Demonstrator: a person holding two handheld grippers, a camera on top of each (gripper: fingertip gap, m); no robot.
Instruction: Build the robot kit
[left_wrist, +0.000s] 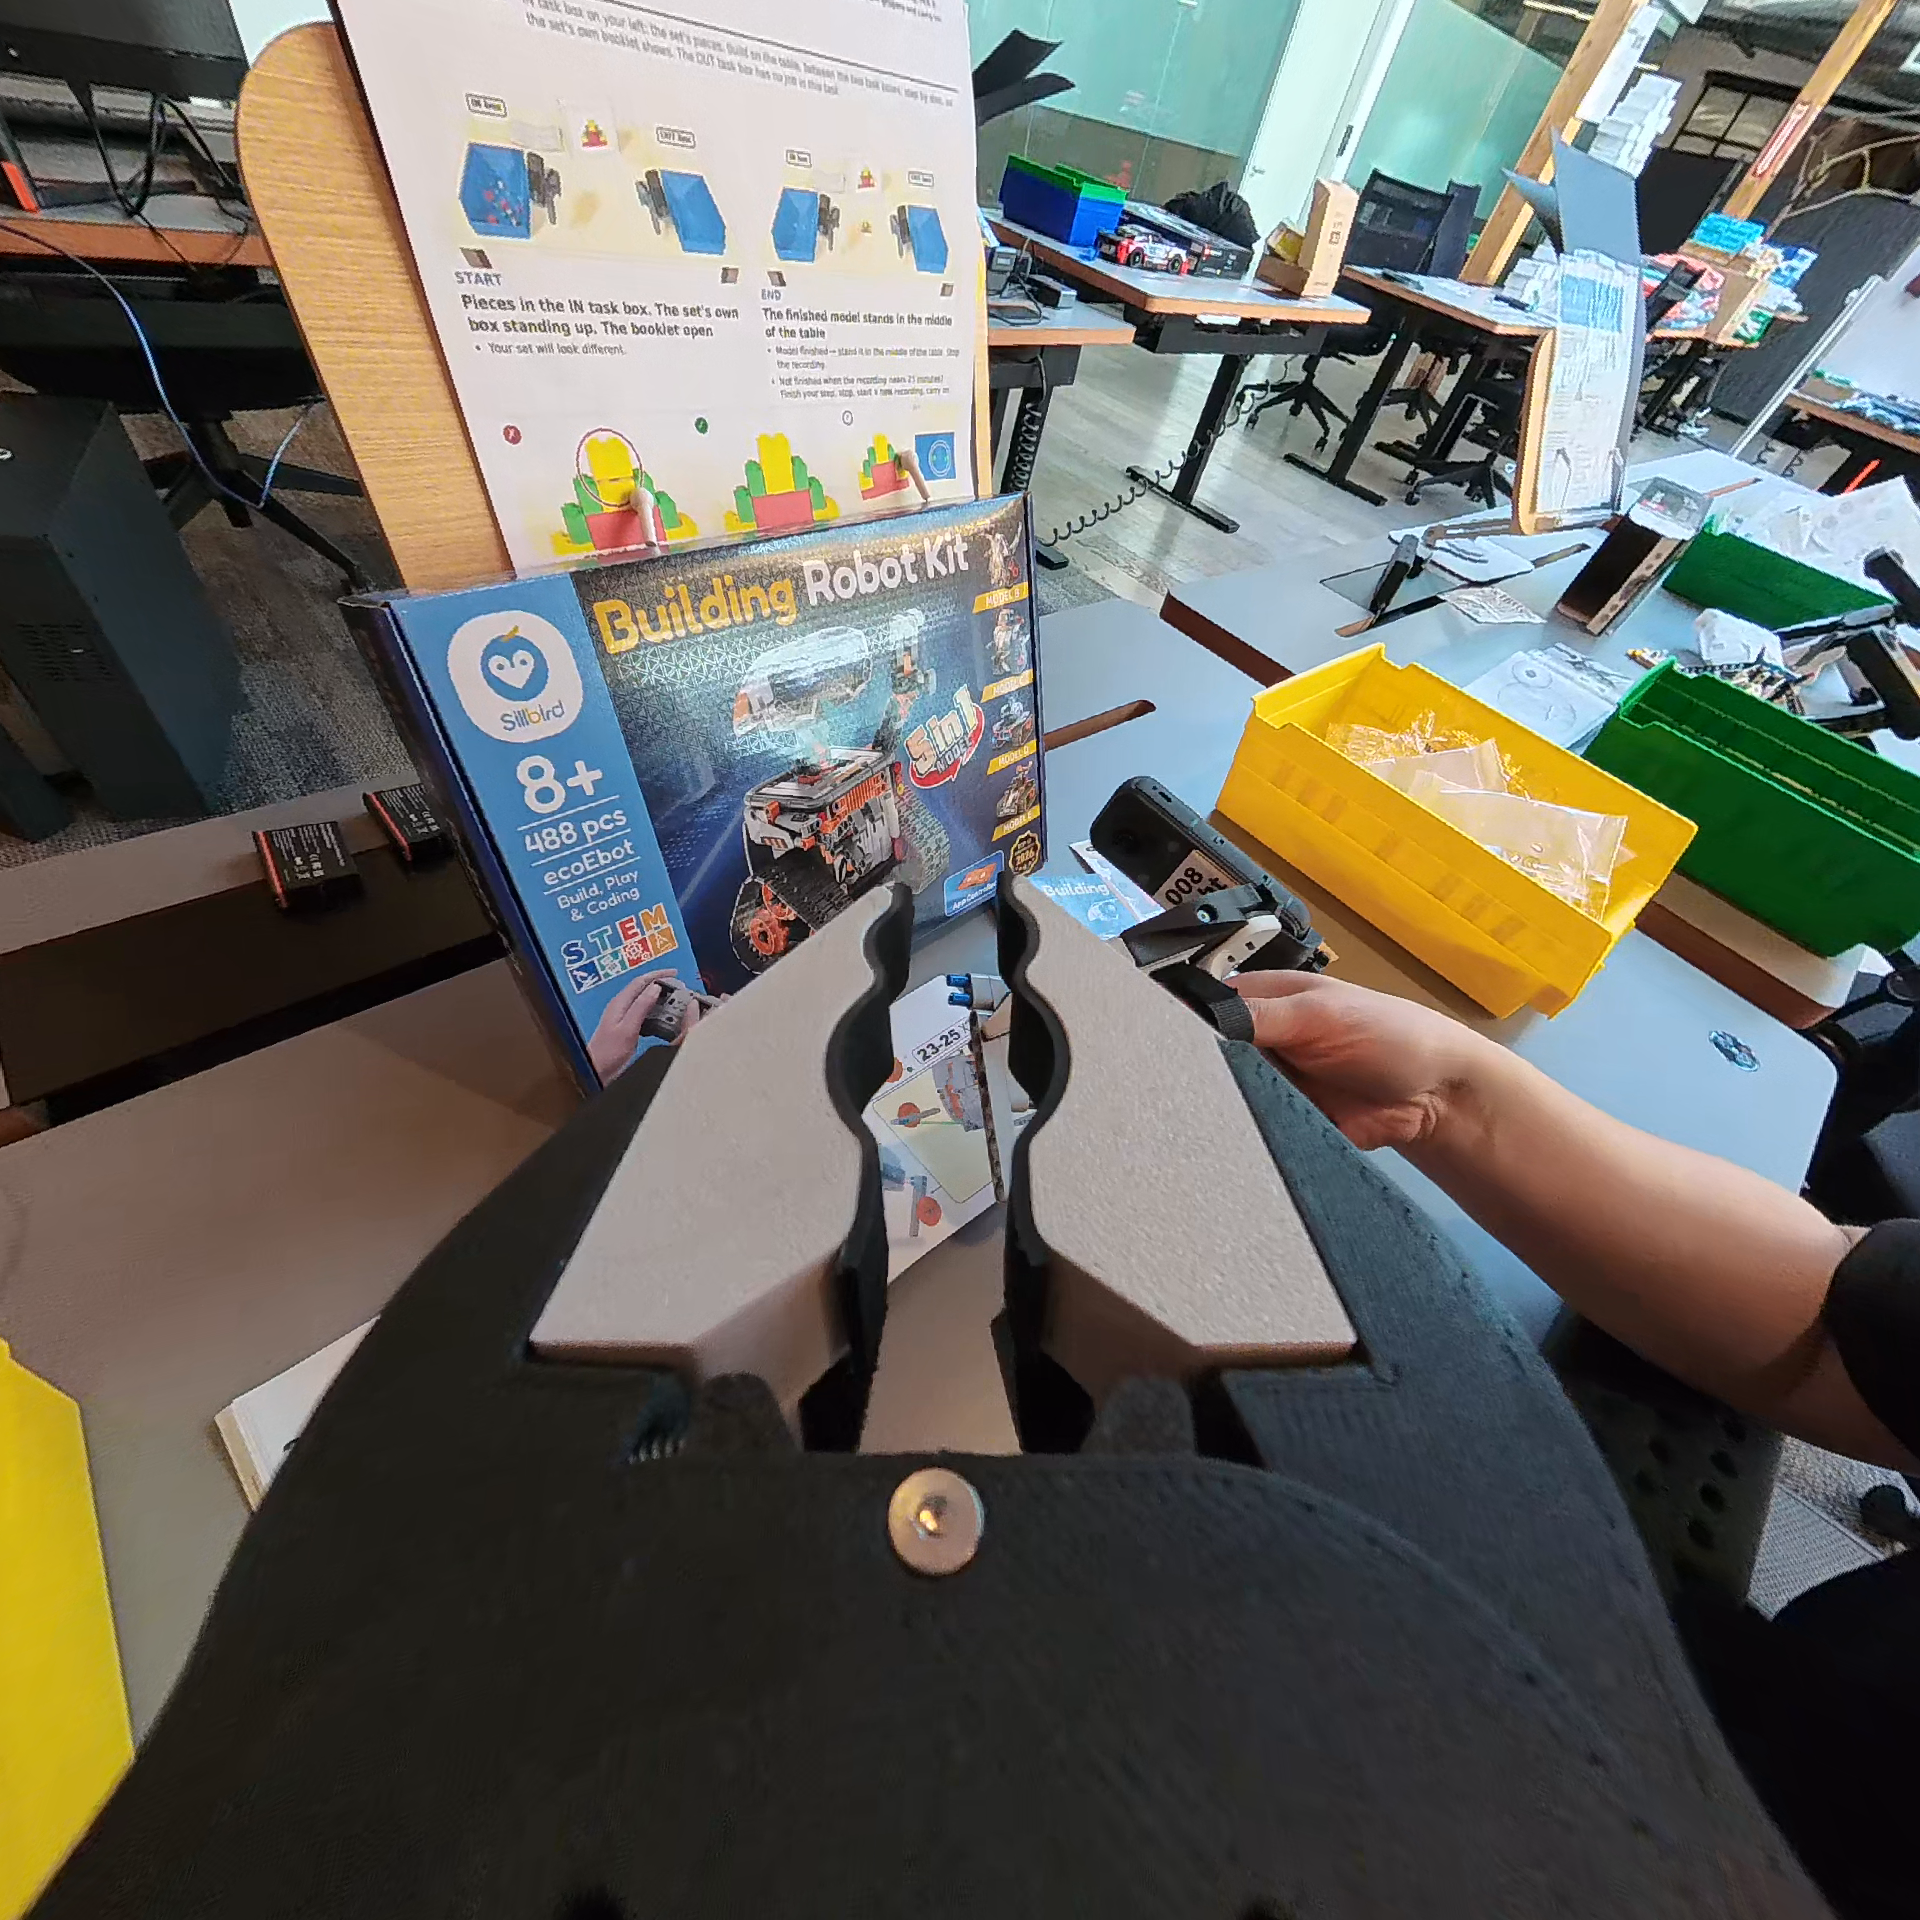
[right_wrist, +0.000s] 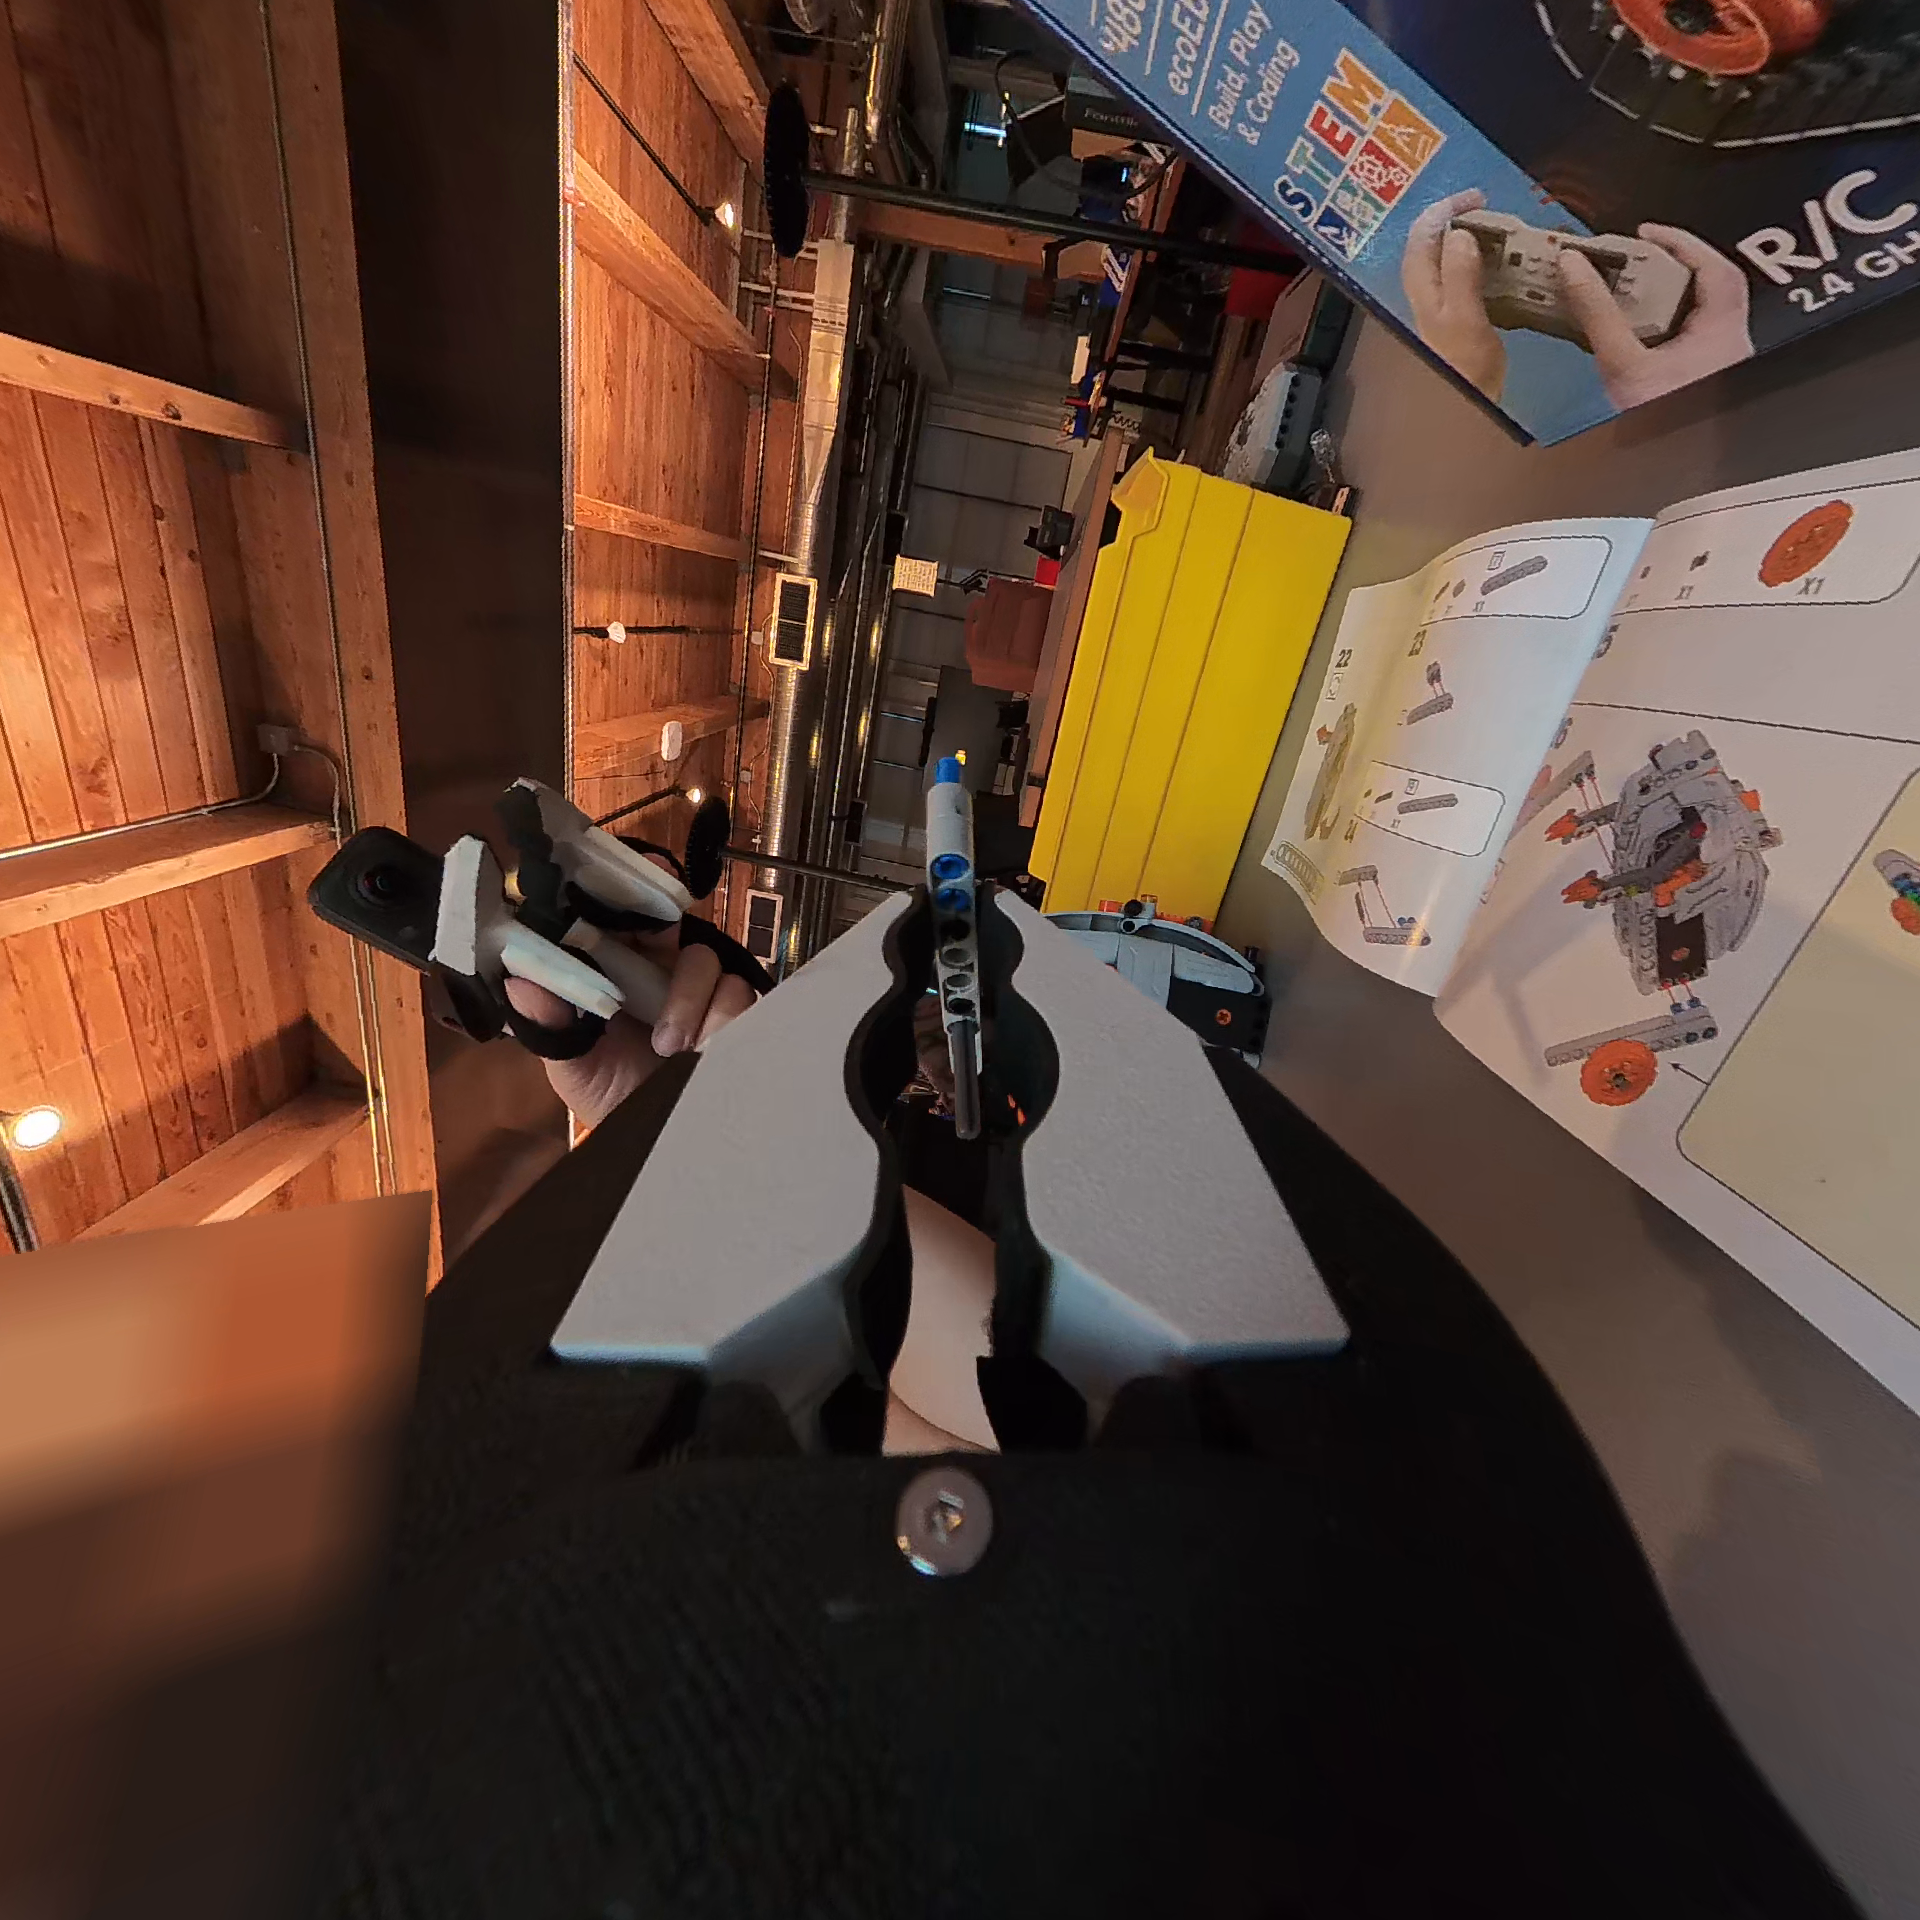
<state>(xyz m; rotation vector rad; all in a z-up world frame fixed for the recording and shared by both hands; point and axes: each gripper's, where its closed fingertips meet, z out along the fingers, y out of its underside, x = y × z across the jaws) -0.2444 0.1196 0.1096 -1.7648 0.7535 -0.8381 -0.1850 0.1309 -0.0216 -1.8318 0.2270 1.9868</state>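
Grey perforated building-toy beam (right_wrist: 954, 940), thin, with blue pins at its far end and a black axle at its near end, is sitting pinched between the tips of the right gripper (right_wrist: 951, 925), which is closing narrowly on it. Its long axis is running along the gripper's fingers, so the blue-pinned end is pointing straight ahead and away from the hand. The right wrist view is rolled onto its side, so the wooden ceiling is filling the left of that picture.

Going down in size: the grey bench (left_wrist: 1195, 675) is carrying a blue cardboard robot-kit box (left_wrist: 727, 769) standing upright at the far side, with a printed instruction sheet (left_wrist: 665, 260) leaning on a wooden board behind it. A yellow plastic bin (left_wrist: 1434, 831) holding clear bags is lying to the right of the box, and a second yellow bin (right_wrist: 1184, 686) is showing in the right wrist view. An open white instruction booklet (right_wrist: 1683, 831) is lying flat near the box, and a partly built grey model (right_wrist: 1174, 956) is resting just beyond the gripper tips.

The left gripper (left_wrist: 954, 904) is hovering over the booklet with a narrow gap between its fingers and nothing visibly held. The right hand (left_wrist: 1340, 1049) is reaching in beside it, so the beam lies to the left gripper's right.
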